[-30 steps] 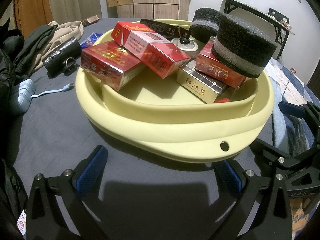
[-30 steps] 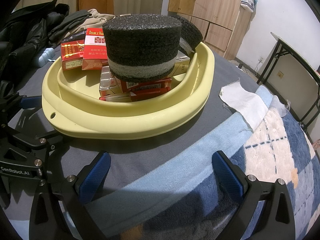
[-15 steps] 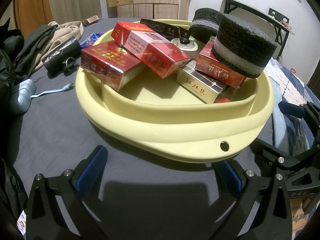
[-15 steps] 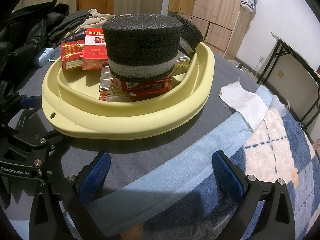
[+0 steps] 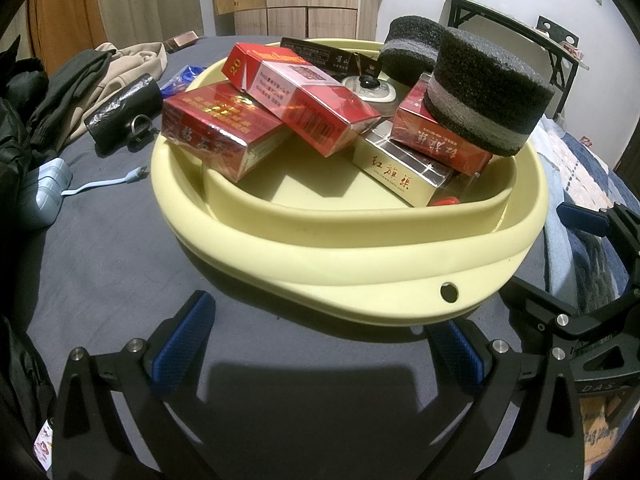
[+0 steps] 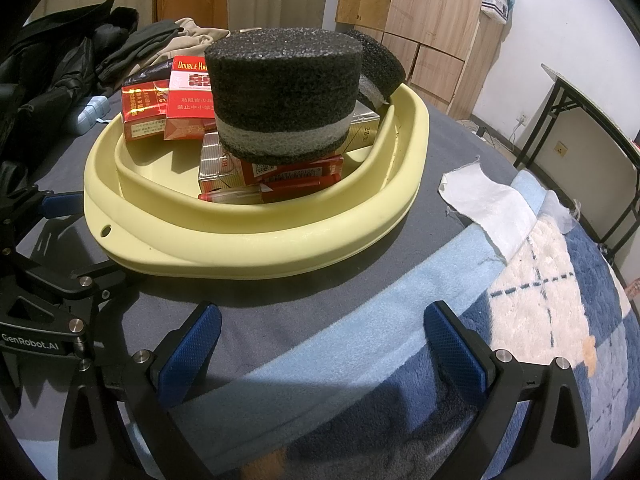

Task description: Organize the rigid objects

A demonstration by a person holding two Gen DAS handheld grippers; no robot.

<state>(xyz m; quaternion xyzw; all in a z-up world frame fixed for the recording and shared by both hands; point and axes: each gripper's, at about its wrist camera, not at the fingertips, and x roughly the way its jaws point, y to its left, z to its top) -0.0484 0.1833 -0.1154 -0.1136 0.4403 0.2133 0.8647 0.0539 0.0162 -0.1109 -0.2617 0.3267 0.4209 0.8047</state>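
Both tools sit wide apart and empty: the left tool hovers just short of the near rim of the yellow basin, and the right tool hangs over the bed on the basin's other near side. Nothing has changed over the last second; tools, basin and contents lie exactly as they did, so this reads as a pause, probably before either tool commits to a pick or after the last thing went in.

Inside the basin the rigid things are heaped rather than ordered. A red box leans on the left rim, with a red-and-white box propped across it. A gold box lies lower, under another red box, which carries a dark foam disc. A second foam disc stands at the far rim, near a small white round device.

Outside, to the left, lie a heap of clothes, a black roll and a pale blue charger with its cable; to the right, a white cloth.

The big disc blocks the right tool's way to the boxes, and lifting it could shift the stack beneath.
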